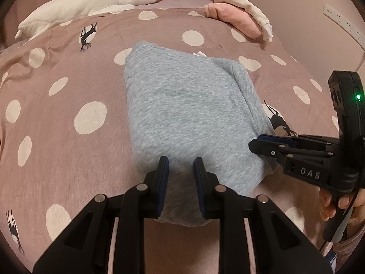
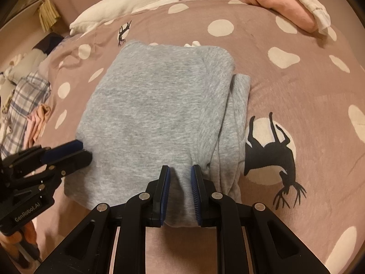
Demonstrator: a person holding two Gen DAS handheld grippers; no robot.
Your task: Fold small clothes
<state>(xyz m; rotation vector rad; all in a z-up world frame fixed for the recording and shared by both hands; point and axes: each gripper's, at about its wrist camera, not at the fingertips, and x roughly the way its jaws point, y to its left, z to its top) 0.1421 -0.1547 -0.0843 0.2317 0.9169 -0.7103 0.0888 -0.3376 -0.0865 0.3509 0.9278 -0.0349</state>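
Note:
A grey fleece garment [image 1: 182, 105] lies folded into a thick rectangle on the pink polka-dot bedcover [image 1: 68, 86]. My left gripper [image 1: 181, 163] is shut on its near edge, with grey cloth filling the gap between the blue pads. The right gripper [image 1: 256, 146] comes in from the right and pinches the garment's near right corner. In the right wrist view the garment [image 2: 148, 105] shows a folded sleeve layer along its right side. There my right gripper [image 2: 180, 169] holds a raised pleat of the near edge, and the left gripper [image 2: 83, 151] clamps the near left corner.
A white plush goose [image 1: 86, 6] lies along the far edge of the bed. Folded pink clothes [image 1: 235, 18] with a white piece [image 1: 241, 2] on top sit far right. A heap of plaid and pink clothes [image 2: 25, 105] lies off the bed's left side. A hand [image 1: 342, 203] holds the right gripper.

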